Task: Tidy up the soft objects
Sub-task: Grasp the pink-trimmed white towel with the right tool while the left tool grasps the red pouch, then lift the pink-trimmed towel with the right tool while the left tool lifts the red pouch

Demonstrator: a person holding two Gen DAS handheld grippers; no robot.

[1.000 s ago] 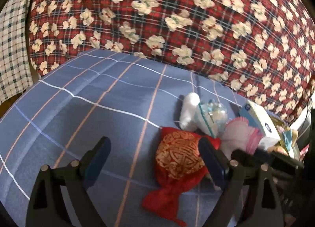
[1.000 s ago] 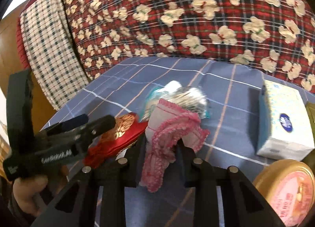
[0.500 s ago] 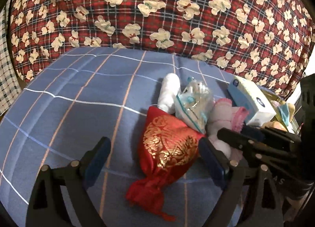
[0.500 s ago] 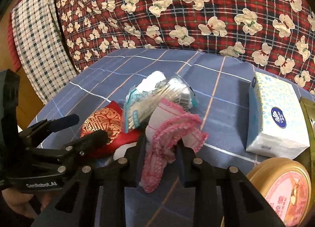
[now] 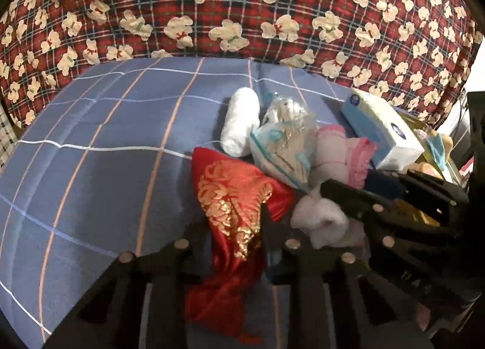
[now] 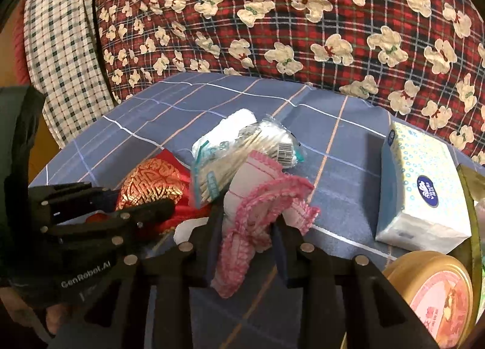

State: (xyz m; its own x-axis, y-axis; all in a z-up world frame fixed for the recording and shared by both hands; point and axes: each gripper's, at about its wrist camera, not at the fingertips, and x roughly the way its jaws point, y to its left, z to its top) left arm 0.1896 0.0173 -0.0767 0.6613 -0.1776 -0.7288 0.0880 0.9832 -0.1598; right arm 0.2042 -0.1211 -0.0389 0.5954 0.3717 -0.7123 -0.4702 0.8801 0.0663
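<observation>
The left gripper (image 5: 235,221) is closing its fingers on the neck of the red-and-gold brocade pouch (image 5: 233,197), which lies between them on the blue checked bedsheet (image 5: 106,143). The right gripper (image 6: 247,224) has its fingers narrow and clamped on the pink-edged cloth (image 6: 260,197), whose frilled hem hangs below them.

The soft things sit bunched together — a white roll (image 5: 241,124), a clear bag of cotton swabs (image 5: 285,140) lying across the pouch's upper corner, and a fluffy white wad (image 5: 321,221) just beside the pouch. To the right the room is tight: a tissue pack (image 6: 421,185) and a round gold-lidded tin (image 6: 436,288) stand near the sheet's edge. To the left the sheet lies bare up to the red teddy-print quilt (image 5: 242,0) that bounds it at the back — and a green checked cloth (image 6: 60,46) hangs past the far left corner.
</observation>
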